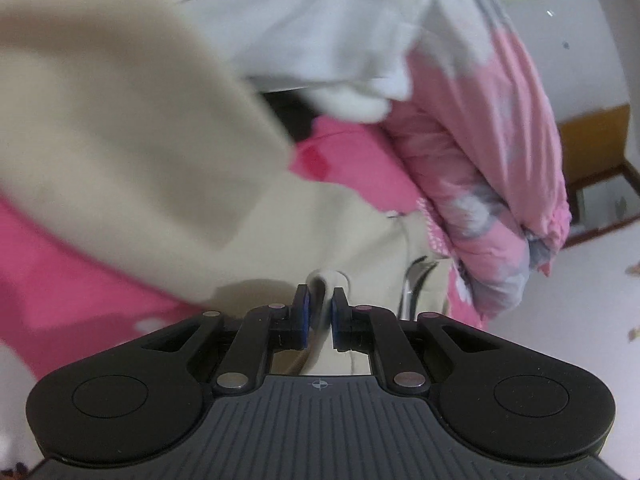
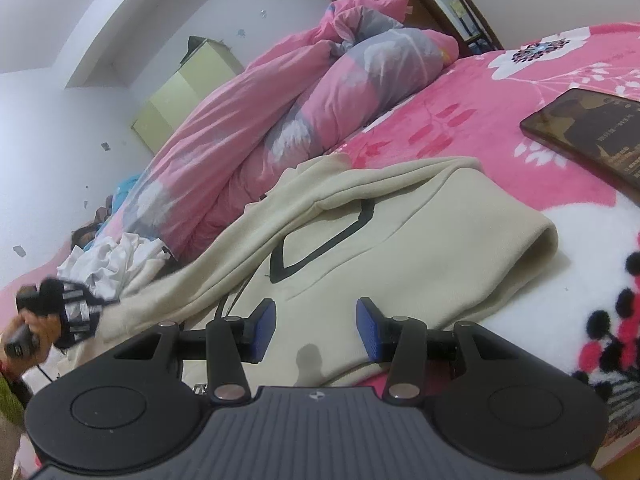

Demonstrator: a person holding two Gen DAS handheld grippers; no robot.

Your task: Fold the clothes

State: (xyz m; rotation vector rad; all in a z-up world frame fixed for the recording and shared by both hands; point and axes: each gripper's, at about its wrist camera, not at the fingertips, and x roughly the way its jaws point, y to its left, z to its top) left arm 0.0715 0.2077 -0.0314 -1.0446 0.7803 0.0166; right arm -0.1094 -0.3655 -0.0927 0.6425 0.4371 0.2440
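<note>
My bed with its bright pink flowered blanket [image 2: 500, 92] carries everything, so I work on it as the folding surface. Against the wall the bunched pink-and-grey floral quilt [image 2: 280, 112] is pushed aside, I judge to leave room. The cream fleece sweatshirt with a black outlined emblem [image 2: 400, 240] lies spread mid-bed, one sleeve drawn out leftward (blurred in the left view). My left gripper [image 1: 320, 312] is pinched narrow on a cream fold of that sweatshirt, held low and level. My right gripper [image 2: 316, 328] hovers just over the hem, jaws wide, holding nothing. A dark glossy tablet [image 2: 592, 132] lies apart.
</note>
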